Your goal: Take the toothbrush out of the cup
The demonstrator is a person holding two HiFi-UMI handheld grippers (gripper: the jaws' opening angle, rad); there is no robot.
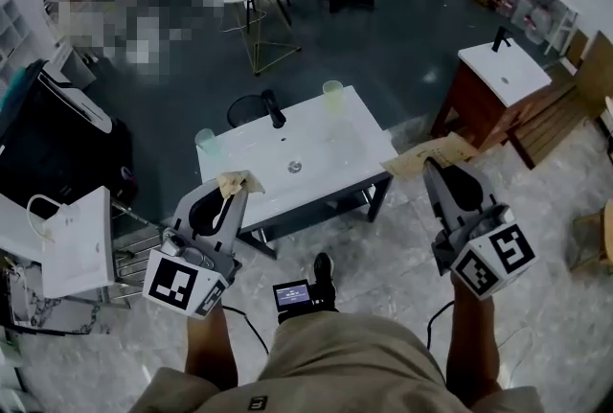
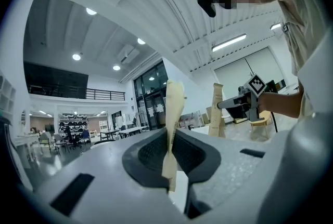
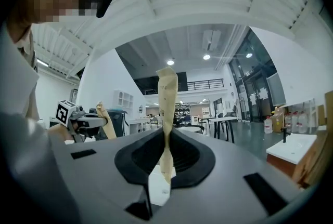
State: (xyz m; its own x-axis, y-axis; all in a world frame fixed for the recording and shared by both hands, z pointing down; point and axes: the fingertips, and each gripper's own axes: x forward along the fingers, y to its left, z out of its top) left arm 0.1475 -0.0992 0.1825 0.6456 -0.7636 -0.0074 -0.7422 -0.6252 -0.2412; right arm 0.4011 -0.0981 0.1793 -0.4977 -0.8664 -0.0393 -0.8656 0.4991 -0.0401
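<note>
Left gripper [image 1: 232,193] clamped on tan paper strip [image 2: 173,114]; right gripper [image 1: 432,172] clamped on second strip [image 3: 166,114]. Only the gripper views show both strips upright. Only the head view shows back cup [image 1: 332,95] right of faucet [image 1: 275,109] and front cup [image 1: 206,142] left of it. Toothbrush and its axis not discernible.

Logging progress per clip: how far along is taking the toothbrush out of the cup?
Nothing looks done. The left hand-held gripper and right hand-held gripper are each shut on a paper strip, away from the two cups on the white counter. No toothbrush can be made out; lifting it out remains.
</note>
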